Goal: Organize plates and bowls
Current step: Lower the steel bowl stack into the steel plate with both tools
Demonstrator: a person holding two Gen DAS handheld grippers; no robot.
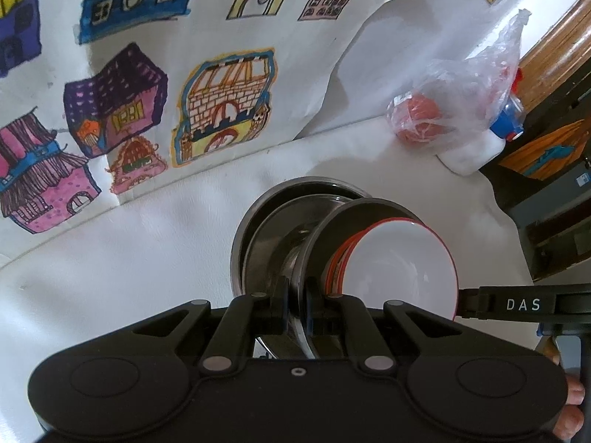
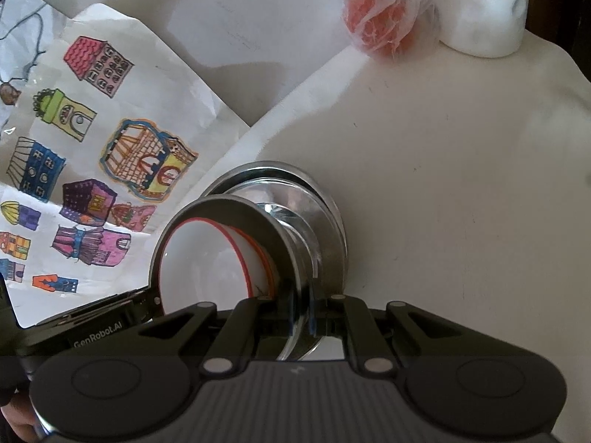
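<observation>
Both grippers hold one steel plate [image 1: 321, 229] by opposite rim edges, seen tilted on edge. White bowls with red rims [image 1: 399, 265] are stacked on it. My left gripper [image 1: 296, 304] is shut on its near rim. My right gripper [image 2: 301, 313] is shut on the other rim of the steel plate [image 2: 280, 243]; the white bowls [image 2: 207, 262] show at its left. Beyond it lie more steel plates [image 1: 258, 221], also in the right wrist view [image 2: 317, 199], on the white table [image 1: 129, 258].
A sheet with coloured house drawings [image 1: 147, 103] leans behind the table, also in the right wrist view [image 2: 92, 147]. A clear plastic bag with orange items [image 1: 443, 110] and a white bottle with a blue cap [image 1: 480, 147] stand at the far right. Dark furniture [image 1: 554, 203] borders the table's right edge.
</observation>
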